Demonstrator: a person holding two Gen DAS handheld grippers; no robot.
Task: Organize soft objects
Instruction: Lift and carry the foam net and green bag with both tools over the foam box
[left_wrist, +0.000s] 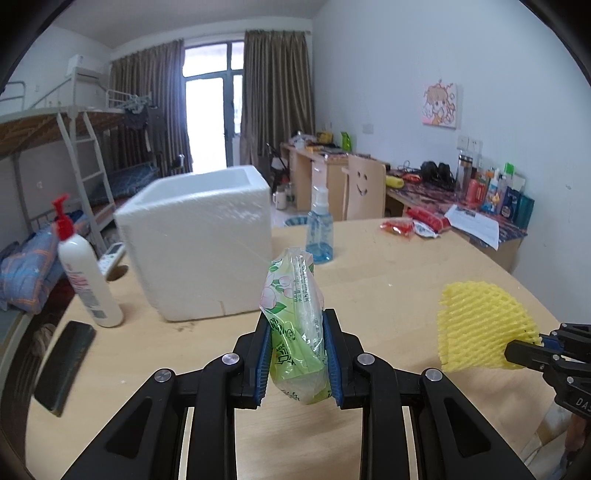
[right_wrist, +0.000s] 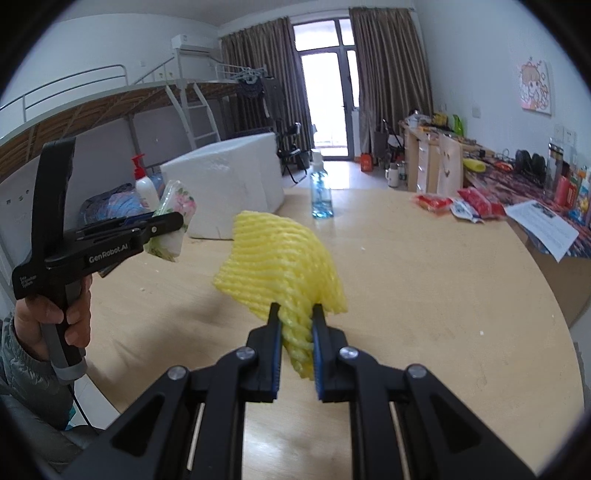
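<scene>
One "GenRobot.AI"-marked left gripper (right_wrist: 168, 223) on tissue pack (right_wrist: 175, 206).

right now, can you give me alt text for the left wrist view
The left tongs grip a green tissue pack upright above a wooden table. A white foam box stands ahead on the left, and the right tongs hold a yellow foam net at the right edge.

The big white foam box (left_wrist: 195, 243) stands on the table (left_wrist: 388, 280), open at the top. The blue spray bottle (left_wrist: 320, 230) stands just beside its right side, and the white pump bottle (left_wrist: 86, 273) stands to its left. The table in front is bare wood.
</scene>
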